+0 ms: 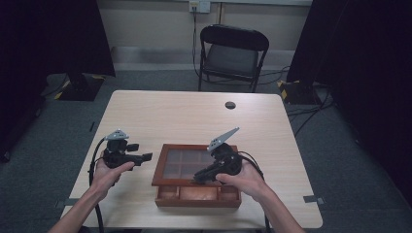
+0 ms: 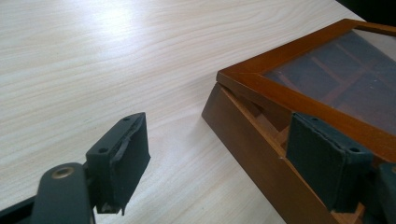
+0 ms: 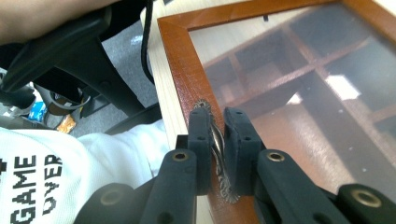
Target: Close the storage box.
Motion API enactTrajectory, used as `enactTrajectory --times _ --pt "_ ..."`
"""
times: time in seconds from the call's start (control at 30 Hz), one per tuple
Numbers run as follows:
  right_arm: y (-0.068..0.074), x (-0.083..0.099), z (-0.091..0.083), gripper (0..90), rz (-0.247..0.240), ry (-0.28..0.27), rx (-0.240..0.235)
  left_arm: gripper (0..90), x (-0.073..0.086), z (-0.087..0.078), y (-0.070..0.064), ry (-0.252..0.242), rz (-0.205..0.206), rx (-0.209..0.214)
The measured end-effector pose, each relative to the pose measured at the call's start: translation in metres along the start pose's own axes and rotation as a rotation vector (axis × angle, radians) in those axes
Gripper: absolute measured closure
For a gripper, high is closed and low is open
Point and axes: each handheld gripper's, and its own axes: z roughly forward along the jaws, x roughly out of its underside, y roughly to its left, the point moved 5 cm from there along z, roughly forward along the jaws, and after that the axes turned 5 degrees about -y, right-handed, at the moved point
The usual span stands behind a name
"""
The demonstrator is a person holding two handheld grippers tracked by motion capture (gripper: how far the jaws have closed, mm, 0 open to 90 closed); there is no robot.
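Wooden box [image 1: 198, 194] near front edge of table [image 1: 160, 114], glass-paned lid [image 1: 192, 162] raised off box at near side (compartments visible beneath glass). Right gripper [image 3: 217, 135] clamped on small metal handle [image 3: 218, 154] at front rail of lid. Left gripper [image 2: 217, 154] held with jaws wide apart, gripping nothing, just beside box's left corner.

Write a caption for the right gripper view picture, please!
The right gripper pinches the small metal clasp on the glass lid of a wooden box.
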Motion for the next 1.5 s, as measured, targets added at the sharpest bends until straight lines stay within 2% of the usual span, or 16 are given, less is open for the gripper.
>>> enactTrajectory --times 0.3,0.37,0.53,0.67,0.8,0.87,0.93,1.0,1.07,1.13,1.23,1.33,1.37,1.4,1.43,1.5 --pt "0.001 0.014 0.014 82.0 -0.006 0.049 0.0 21.0 0.0 -0.001 0.002 0.003 0.0 -0.004" --pt "0.001 0.018 0.019 82.1 -0.015 0.08 0.011 21.0 0.0 -0.001 0.001 0.003 -0.004 -0.004" --pt "0.0 0.024 0.023 82.0 -0.008 0.087 0.026 21.0 0.001 0.002 0.001 0.014 -0.003 -0.007" --pt "0.0 0.031 0.031 82.2 -0.026 0.096 0.037 21.0 0.001 0.003 0.001 0.016 -0.002 -0.007" --pt "-0.001 0.038 0.043 82.4 -0.037 0.14 0.049 21.0 0.001 0.004 0.0 0.021 0.001 -0.008" --pt "-0.001 0.041 0.045 82.4 -0.019 0.149 0.05 21.1 0.002 0.004 0.0 0.022 0.004 -0.008" --pt "-0.004 0.042 0.046 82.1 -0.022 0.122 0.029 21.1 0.002 0.004 0.001 0.029 0.0 -0.008" --pt "-0.004 0.043 0.046 81.6 -0.016 0.109 0.03 21.0 0.003 0.004 0.001 0.031 0.003 -0.008" --pt "-0.004 0.043 0.045 69.0 -0.006 0.078 0.034 21.1 0.004 0.005 0.001 0.04 -0.005 -0.004" --pt "-0.006 0.041 0.042 61.8 -0.006 0.049 0.052 21.1 0.005 0.005 0.0 0.048 -0.005 0.002" --pt "-0.01 0.035 0.033 49.6 0.018 0.022 0.138 21.1 0.004 0.004 -0.004 0.055 0.016 0.005" --pt "-0.018 0.026 0.018 36.2 0.044 -0.063 0.208 21.1 0.004 0.005 -0.008 0.063 0.029 0.01" --pt "-0.02 0.024 0.011 34.6 0.048 -0.094 0.23 21.1 0.004 0.005 -0.009 0.068 0.031 0.013" --pt "-0.026 0.021 -0.003 25.1 0.075 -0.158 0.28 21.1 0.003 0.005 -0.01 0.069 0.031 0.018" --pt "-0.026 0.021 -0.003 25.1 0.075 -0.158 0.28 21.1 0.003 0.005 -0.009 0.075 0.037 0.015" --pt "-0.032 0.023 -0.017 19.3 0.097 -0.193 0.324 21.1 0.002 0.004 -0.008 0.079 0.04 0.009"
